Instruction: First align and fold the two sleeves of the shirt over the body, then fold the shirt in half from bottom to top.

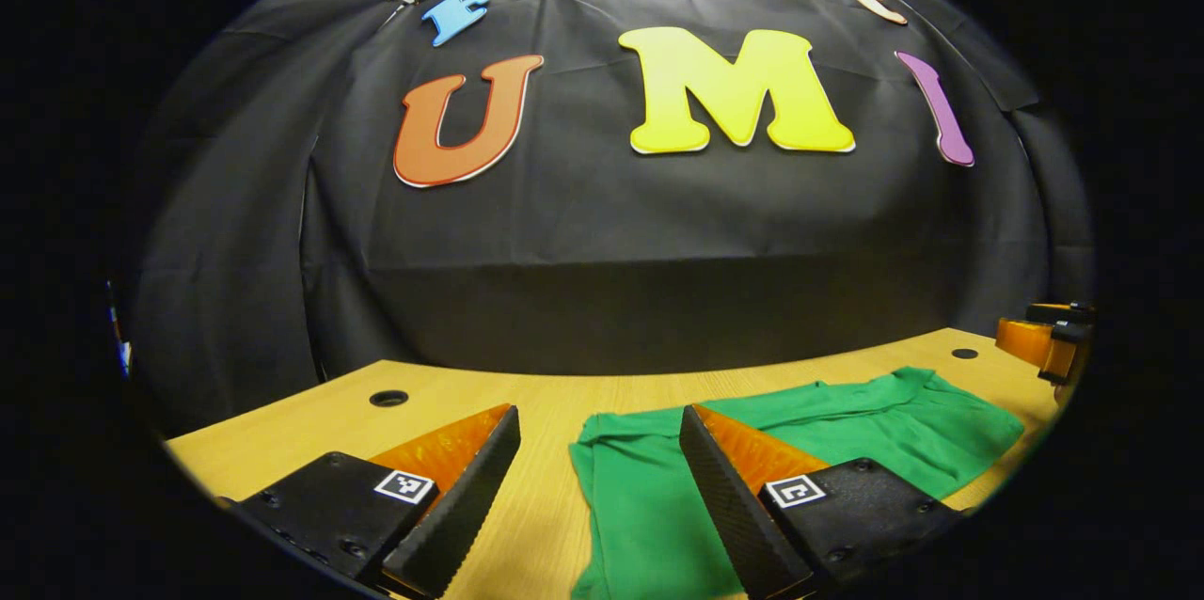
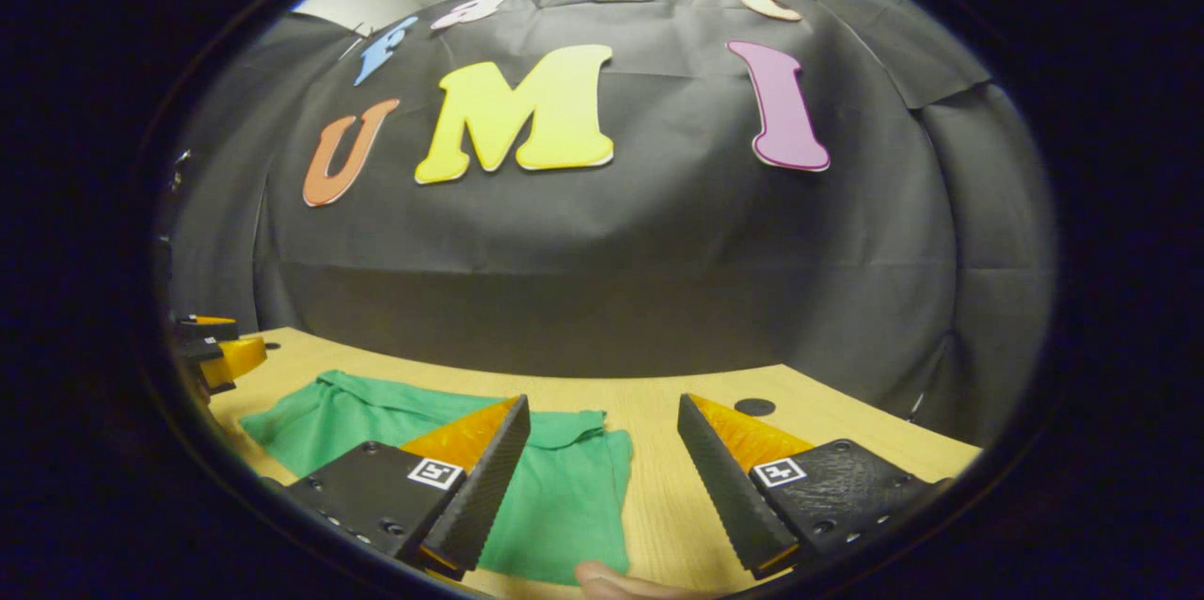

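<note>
While both tongs, left [image 1: 599,450] and right [image 2: 602,440], hover spread and empty over the green shirt [image 1: 800,431] on the worktop [image 1: 310,421], sleeve folding seems unstarted; next, pinch a sleeve edge.

Shirt [image 1: 828,435] lower part hidden behind fingers, cut off.

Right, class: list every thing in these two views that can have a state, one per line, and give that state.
left gripper: open, nothing between its fingers, raised above the table.
right gripper: open, holding nothing, raised above the table.
green shirt: lying flat on the table, slightly rumpled; how far it is folded cannot be told.
table: bears the shirt, with round holes near its far corners.
</note>
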{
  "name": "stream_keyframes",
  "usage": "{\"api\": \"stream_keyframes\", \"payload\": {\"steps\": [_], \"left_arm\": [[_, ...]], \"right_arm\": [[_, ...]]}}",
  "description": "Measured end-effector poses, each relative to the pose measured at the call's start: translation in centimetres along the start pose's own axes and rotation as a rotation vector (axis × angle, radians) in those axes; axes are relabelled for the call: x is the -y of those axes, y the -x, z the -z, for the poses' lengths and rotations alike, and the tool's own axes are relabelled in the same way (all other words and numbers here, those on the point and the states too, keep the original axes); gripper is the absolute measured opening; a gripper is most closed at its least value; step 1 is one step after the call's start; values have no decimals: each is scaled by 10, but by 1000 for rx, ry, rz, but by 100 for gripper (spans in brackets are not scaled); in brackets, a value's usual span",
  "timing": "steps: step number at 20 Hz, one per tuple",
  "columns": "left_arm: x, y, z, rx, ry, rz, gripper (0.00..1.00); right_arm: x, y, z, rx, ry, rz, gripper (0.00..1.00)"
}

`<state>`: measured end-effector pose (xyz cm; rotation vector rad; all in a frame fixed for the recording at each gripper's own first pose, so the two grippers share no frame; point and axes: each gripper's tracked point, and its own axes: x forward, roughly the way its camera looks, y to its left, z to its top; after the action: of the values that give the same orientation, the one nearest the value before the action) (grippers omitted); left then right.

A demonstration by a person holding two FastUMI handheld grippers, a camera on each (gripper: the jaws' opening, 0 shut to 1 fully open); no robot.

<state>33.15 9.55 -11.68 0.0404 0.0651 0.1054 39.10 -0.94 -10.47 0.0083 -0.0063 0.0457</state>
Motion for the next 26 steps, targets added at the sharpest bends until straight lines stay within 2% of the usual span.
{"api": "stream_keyframes", "payload": {"steps": [3, 7, 9, 12, 13, 14, 16, 19, 21, 22, 24, 26], "left_arm": [[15, 46, -3, -34, 33, 10, 100], [27, 125, -45, 38, 8, 30, 100], [37, 157, -57, 8, -24, 65, 100], [31, 212, -83, 16, -2, 53, 100], [29, 228, -92, 20, 10, 45, 100], [30, 242, -99, 28, 20, 45, 100], [36, 266, -114, 41, 29, 66, 100], [36, 299, -126, 54, 50, 71, 100], [46, 315, -130, 77, 40, 88, 100], [48, 322, -129, 92, 40, 95, 100], [55, 328, -127, 94, 34, 115, 100], [49, 324, -128, 115, 25, 80, 100]], "right_arm": [[-13, 49, -5, -8, 24, -7, 96], [-17, 123, -36, 22, 46, 10, 95], [-19, 166, -56, 31, 31, 1, 95], [-13, 218, -82, 24, -2, -6, 92], [-12, 239, -89, 9, -17, -1, 96], [-8, 255, -93, -5, -40, -3, 95], [0, 285, -97, -28, -77, -3, 95], [21, 323, -99, -24, -53, 56, 95], [13, 342, -105, -3, -8, 53, 95], [7, 348, -108, 8, 15, 39, 92], [7, 356, -113, 50, 64, 50, 95], [15, 357, -112, 67, 91, 102, 94]]}}
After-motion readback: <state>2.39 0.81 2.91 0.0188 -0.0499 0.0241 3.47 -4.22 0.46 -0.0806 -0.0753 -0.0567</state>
